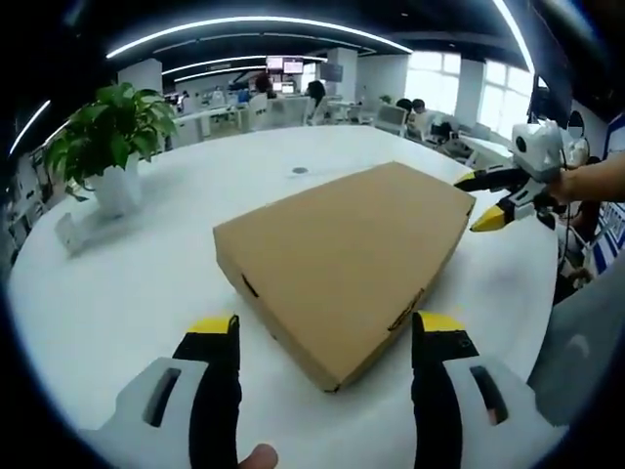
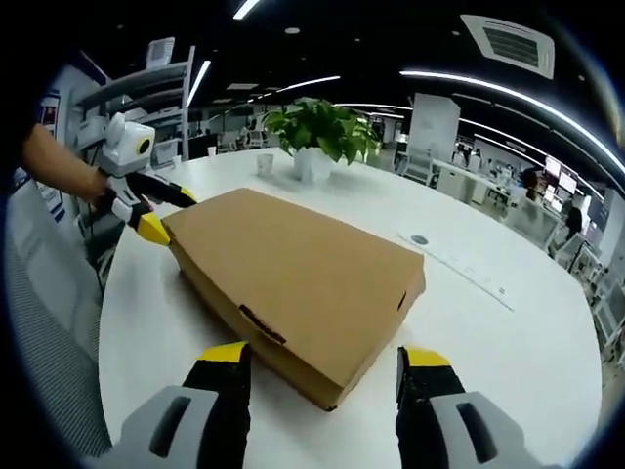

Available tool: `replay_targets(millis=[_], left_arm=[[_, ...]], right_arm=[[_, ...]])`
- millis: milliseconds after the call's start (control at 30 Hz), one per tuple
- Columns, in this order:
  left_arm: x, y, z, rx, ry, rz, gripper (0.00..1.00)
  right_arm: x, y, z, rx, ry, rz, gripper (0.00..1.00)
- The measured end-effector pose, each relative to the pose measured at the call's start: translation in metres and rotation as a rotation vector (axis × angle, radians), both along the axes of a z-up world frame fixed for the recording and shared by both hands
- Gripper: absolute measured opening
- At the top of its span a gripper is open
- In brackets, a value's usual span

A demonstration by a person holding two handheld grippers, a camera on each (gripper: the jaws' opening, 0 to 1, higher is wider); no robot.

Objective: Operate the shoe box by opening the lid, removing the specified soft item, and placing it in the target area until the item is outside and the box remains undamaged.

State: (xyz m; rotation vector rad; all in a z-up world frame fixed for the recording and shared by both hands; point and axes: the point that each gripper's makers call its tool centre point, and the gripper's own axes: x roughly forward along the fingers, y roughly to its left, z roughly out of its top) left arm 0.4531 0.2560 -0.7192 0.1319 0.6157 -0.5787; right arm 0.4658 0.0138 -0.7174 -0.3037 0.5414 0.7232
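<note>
Spreading wide under everything, the white table (image 1: 146, 254) carries a closed brown box (image 1: 352, 264) lying flat near its middle, lid still down. In the right gripper view the box (image 2: 293, 283) sits with one corner pointing between the jaws. A potted plant (image 1: 107, 147) stands toward the table's far edge, well apart from the box. The left hand-held gripper (image 1: 327, 327) hovers with jaws spread, one on each side of the box's near corner, not touching it. The right hand-held gripper (image 2: 322, 362) is likewise spread at the opposite corner, holding nothing. In the left gripper view the right hand-held gripper (image 1: 483, 200) shows just beside the box's far corner; whether it touches cannot be told.
</note>
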Motion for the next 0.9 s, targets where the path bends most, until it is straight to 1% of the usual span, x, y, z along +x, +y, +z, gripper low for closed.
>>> replay_targets(millis=[67,233,267,400,667,900], left_arm=[[-0.001,-0.001,-0.002,0.009,0.003,-0.006,0.7],[-0.001,-0.007,-0.005,0.014,0.017,-0.019,0.67],[-0.001,-0.008,-0.006,0.017,0.02,-0.023,0.66],[0.0,-0.012,-0.008,0.027,0.024,-0.028,0.67],[0.0,-0.013,-0.009,0.027,0.021,-0.029,0.66],[0.0,-0.013,-0.009,0.018,0.014,-0.031,0.65]], right_arm=[[0.002,0.001,0.0,-0.001,0.0,0.005,0.55],[0.001,0.01,-0.003,-0.021,0.017,0.056,0.54],[0.002,0.01,-0.003,-0.035,0.015,0.056,0.55],[0.003,0.01,-0.004,-0.039,0.029,0.067,0.56],[0.001,0.012,-0.005,-0.036,0.022,0.046,0.56],[0.001,0.012,-0.005,-0.036,0.03,0.036,0.54]])
